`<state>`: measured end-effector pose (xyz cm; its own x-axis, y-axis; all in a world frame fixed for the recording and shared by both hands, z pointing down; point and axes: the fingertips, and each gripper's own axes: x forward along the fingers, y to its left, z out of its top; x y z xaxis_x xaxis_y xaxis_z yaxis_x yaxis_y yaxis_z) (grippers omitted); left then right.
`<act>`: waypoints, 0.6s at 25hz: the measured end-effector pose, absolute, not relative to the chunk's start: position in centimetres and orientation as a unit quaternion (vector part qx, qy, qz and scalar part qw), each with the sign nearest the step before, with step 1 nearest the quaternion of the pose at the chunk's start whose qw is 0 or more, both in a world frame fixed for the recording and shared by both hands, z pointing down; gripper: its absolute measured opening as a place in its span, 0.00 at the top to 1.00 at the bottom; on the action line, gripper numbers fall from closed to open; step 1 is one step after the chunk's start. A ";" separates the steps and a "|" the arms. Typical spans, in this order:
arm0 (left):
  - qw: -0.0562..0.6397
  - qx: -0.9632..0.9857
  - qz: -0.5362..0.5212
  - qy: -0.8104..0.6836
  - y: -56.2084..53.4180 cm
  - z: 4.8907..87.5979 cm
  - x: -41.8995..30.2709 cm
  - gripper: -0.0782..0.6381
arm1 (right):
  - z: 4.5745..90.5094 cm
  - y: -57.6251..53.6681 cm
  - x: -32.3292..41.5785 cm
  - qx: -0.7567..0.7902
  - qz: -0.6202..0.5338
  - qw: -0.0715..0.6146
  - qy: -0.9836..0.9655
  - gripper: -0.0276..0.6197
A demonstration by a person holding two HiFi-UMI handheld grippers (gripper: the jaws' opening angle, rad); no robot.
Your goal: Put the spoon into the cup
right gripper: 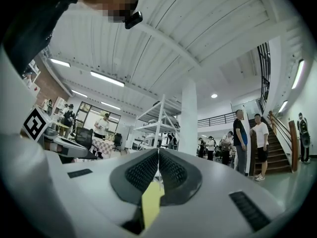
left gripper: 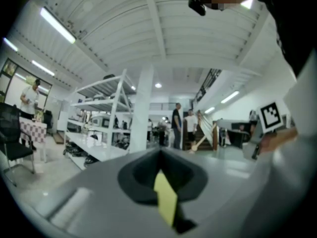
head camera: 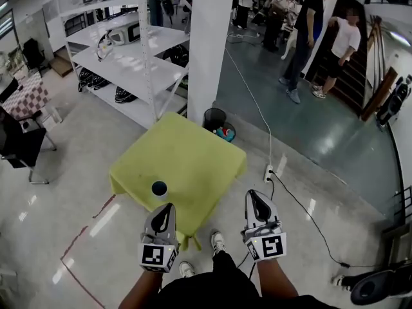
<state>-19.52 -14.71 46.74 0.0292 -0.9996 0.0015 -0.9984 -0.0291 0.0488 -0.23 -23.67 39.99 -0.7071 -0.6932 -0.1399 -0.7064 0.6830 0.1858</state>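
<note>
A small blue cup [head camera: 159, 188] stands near the front edge of a table under a yellow cloth [head camera: 187, 159]. I see no spoon in any view. My left gripper [head camera: 168, 208] is held just in front of the table, close to the cup's right, its jaws together and empty. My right gripper [head camera: 252, 195] hangs past the table's right corner over the floor, also shut with nothing in it. In the left gripper view the jaws [left gripper: 160, 151] meet in a line and point across the hall. The right gripper's jaws [right gripper: 158, 150] do the same.
A white pillar [head camera: 209, 44] and a white shelving rack [head camera: 129, 50] stand behind the table. A black bin [head camera: 215, 118] sits at the pillar's foot. A power strip [head camera: 268, 172] with cables lies on the floor at right. Several people [head camera: 309, 31] stand far back.
</note>
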 end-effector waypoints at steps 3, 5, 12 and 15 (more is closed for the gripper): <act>0.015 0.701 -0.026 -0.713 -15.4 46.1 -20.5 0.88 | 39.9 -25.3 -1.7 -0.361 0.110 0.037 0.925 0.94; 0.018 0.686 -0.013 -0.727 -15.9 46.7 -21.4 0.88 | 40.1 -26.5 -3.0 -0.339 0.107 0.041 0.934 0.94; 0.036 0.634 -0.001 -0.772 -18.0 48.2 -23.5 0.88 | 41.5 -30.6 -6.9 -0.279 0.084 0.038 0.956 0.94; 0.035 0.624 0.000 -0.781 -18.7 48.3 -24.1 0.88 | 41.8 -31.8 -8.5 -0.253 0.076 0.036 0.964 0.94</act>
<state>-24.11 -18.75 48.28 -0.2199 -0.9740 0.0548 -0.9740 0.2223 0.0428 -8.52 -31.84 41.84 -0.8698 -0.4813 -0.1085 -0.4923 0.8609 0.1281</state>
